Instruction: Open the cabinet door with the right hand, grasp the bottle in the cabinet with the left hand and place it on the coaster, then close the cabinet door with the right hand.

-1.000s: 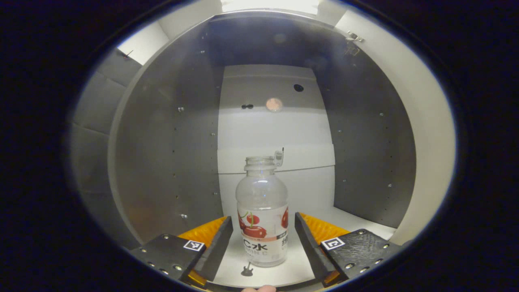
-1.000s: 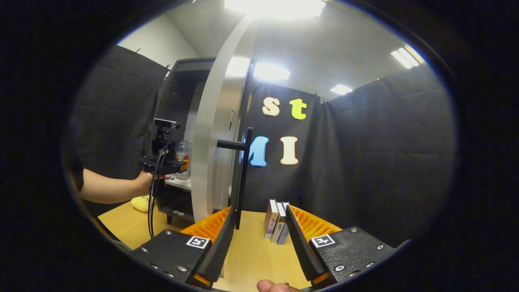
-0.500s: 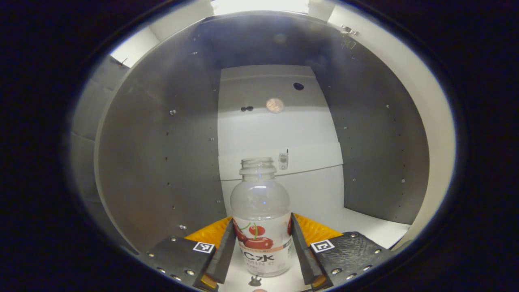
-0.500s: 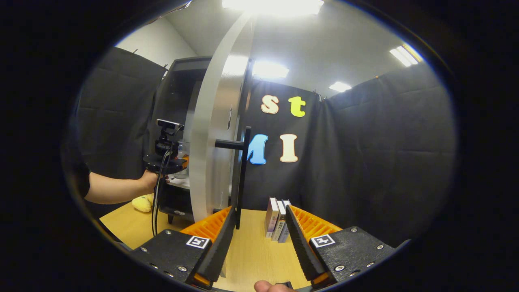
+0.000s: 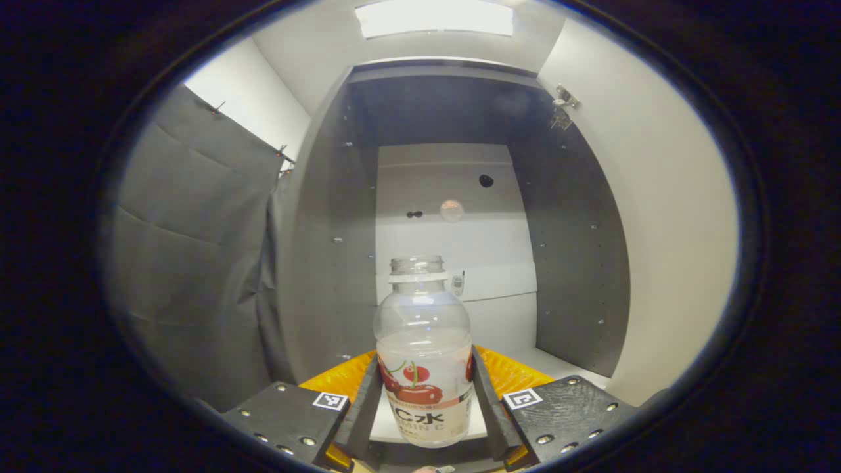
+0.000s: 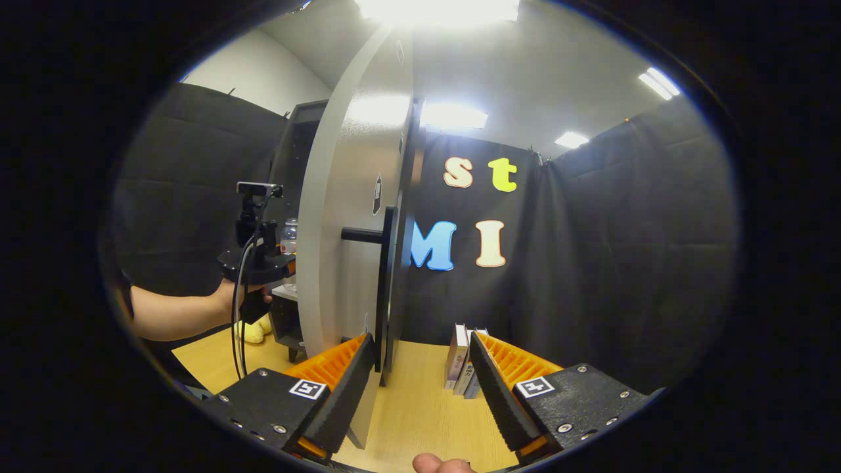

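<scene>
Left gripper view: left tool (image 5: 424, 401) clamps bottle (image 5: 424, 355) upright, at cabinet (image 5: 578, 263) mouth. Right gripper view: right tool (image 6: 420, 387) gapes empty beside open door (image 6: 345, 217), over counter (image 6: 414, 407).

The bottle (image 5: 424, 355) is clear, glossy plastic with a smooth printed paper-like label. The left gripper (image 5: 424, 420) has ribbed orange plastic behind matt black, finely toothed pads; the right gripper (image 6: 420, 387) looks the same. The cabinet door (image 6: 345, 217) is smooth, faintly speckled white with a slight sheen, its handle (image 6: 384, 263) matt black. The table (image 6: 420, 414) is pale wood-grain, the cabinet's (image 5: 578, 249) inner walls matt grey.
</scene>
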